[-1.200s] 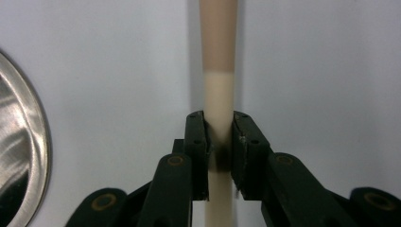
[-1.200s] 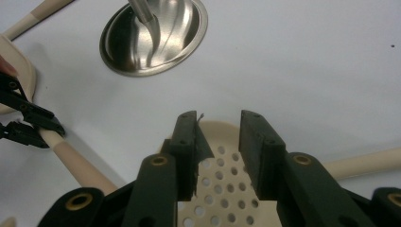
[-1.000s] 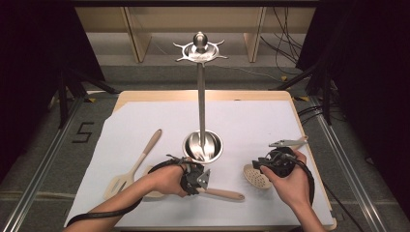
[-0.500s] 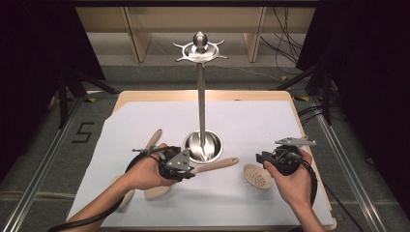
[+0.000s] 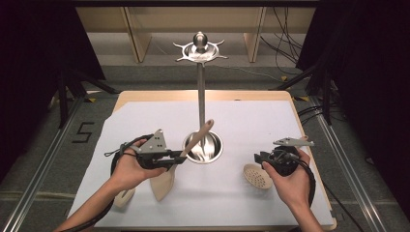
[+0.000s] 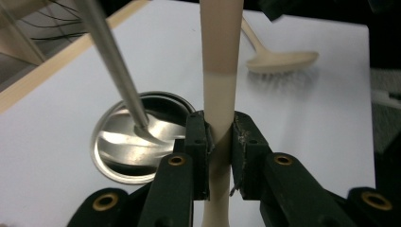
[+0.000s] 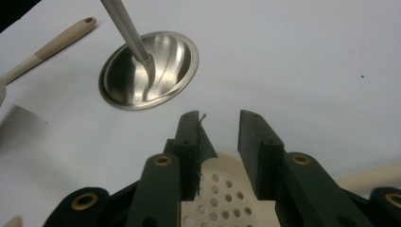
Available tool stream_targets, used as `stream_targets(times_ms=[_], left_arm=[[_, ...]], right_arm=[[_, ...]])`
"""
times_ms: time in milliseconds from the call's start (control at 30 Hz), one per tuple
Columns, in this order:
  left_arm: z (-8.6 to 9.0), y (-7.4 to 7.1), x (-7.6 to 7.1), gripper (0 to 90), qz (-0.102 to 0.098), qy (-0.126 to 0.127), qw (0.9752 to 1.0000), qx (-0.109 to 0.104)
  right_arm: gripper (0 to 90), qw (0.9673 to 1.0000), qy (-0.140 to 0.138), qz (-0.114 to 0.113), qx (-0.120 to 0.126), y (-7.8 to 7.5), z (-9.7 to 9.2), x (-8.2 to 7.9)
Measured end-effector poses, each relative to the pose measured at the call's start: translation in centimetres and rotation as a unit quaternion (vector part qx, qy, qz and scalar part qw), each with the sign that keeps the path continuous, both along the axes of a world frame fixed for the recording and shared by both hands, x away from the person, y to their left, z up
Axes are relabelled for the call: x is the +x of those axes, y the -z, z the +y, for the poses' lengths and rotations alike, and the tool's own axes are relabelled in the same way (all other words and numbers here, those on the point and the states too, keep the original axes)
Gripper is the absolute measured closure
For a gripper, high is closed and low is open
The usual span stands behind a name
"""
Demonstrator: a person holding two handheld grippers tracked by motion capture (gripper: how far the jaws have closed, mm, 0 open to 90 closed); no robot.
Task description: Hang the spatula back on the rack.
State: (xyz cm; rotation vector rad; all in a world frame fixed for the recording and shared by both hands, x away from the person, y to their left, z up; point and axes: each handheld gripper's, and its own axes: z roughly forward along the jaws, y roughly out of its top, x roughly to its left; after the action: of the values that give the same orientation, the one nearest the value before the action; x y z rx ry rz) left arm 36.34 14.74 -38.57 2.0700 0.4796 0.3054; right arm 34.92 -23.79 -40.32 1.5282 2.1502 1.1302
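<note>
**Spatula lifted toward a hanging rack**

At the lower left of the high view, the left gripper (image 5: 180,158) clamps the handle of a beige spatula (image 5: 163,182). The handle slants up toward the centre and the blade hangs down over the white counter (image 5: 241,121), probably so the handle's end can reach a hook on the steel rack (image 5: 200,87), whose round base sits mid-frame.

At the lower right, the right gripper (image 5: 258,158) hovers over a perforated skimmer (image 5: 256,176), likely the next piece to hang. 1 more utensil (image 5: 122,197) lies at the lower left, partly under the forearm.

The left gripper view adds what the high view cannot: both pads pinch the spatula handle (image 6: 220,94) squarely. The right gripper view shows its gripper (image 7: 222,120) with jaws partly open and nothing between them, the skimmer's holes (image 7: 222,189) lying just beneath.
</note>
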Motion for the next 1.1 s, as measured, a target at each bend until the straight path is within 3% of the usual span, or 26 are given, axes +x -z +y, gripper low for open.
stream_targets(times_ms=[33, 100, 200, 233, 367, 400, 433, 467, 567, 833, 867, 967, 1000, 1100], left_arm=[[0.3, 0.0, 0.0, 78.0, -0.004, -0.012, 0.9996, -0.025], [0.7, -0.1, -0.1, 78.0, -0.001, -0.018, 0.9985, -0.052], [1.2, -0.4, -0.4, 78.0, -0.011, -0.026, 0.9972, -0.069], [1.3, -0.5, -0.5, 78.0, -0.017, -0.023, 0.997, -0.072], [1.6, -0.9, -0.6, 78.0, -0.027, -0.02, 0.9957, -0.086], [1.7, -1.0, -0.8, 78.0, -0.023, -0.033, 0.995, -0.091], [1.9, -1.1, -0.6, 78.0, -0.021, -0.02, 0.9941, -0.105], [2.0, -1.2, -0.7, 78.0, -0.018, -0.032, 0.9932, -0.111], [2.1, -1.4, -0.5, 78.0, -0.016, -0.018, 0.9914, -0.129], [2.6, -1.9, -0.3, 78.0, -0.018, -0.036, 0.9907, -0.13], [2.8, -2.2, -0.2, 78.0, -0.026, -0.053, 0.9902, -0.127], [3.1, -2.6, -0.1, 77.9, -0.03, -0.057, 0.9902, -0.124], [3.2, -2.7, 0.0, 78.0, -0.033, -0.055, 0.99, -0.126], [3.4, -3.2, 0.1, 78.0, -0.033, -0.059, 0.9892, -0.13]], right_arm=[[70.1, 1.0, -0.003, -0.004, -0.004, 0.0, 0.0, 0.1], [70.1, 0.9997, -0.006, -0.016, -0.018, 0.0, -0.1, 0.1], [70.1, 0.9997, -0.01, -0.012, -0.018, 0.0, -0.1, 0.2], [70.2, 1.0, -0.002, -0.002, 0.001, 0.1, 0.2, 0.0], [70.2, 1.0, 0.0, -0.008, 0.003, 0.1, 0.3, 0.0], [70.2, 0.9998, -0.012, -0.015, -0.005, 0.1, 0.0, 0.2], [70.1, 0.9998, -0.011, -0.015, -0.004, 0.1, 0.1, 0.1], [70.2, 0.9998, -0.012, -0.017, -0.005, 0.1, 0.1, 0.1], [70.2, 0.9998, -0.011, -0.017, -0.005, 0.0, 0.1, 0.1], [70.1, 0.9998, -0.012, -0.017, -0.004, 0.1, 0.1, 0.2], [70.1, 0.9998, -0.012, -0.016, -0.006, 0.1, 0.1, 0.1], [70.2, 0.9998, -0.011, -0.017, -0.007, 0.1, 0.1, 0.1], [70.2, 1.0, -0.001, -0.005, 0.004, 0.0, 0.4, -0.1], [70.2, 1.0, -0.004, -0.004, -0.003, 0.0, 0.4, -0.1]])
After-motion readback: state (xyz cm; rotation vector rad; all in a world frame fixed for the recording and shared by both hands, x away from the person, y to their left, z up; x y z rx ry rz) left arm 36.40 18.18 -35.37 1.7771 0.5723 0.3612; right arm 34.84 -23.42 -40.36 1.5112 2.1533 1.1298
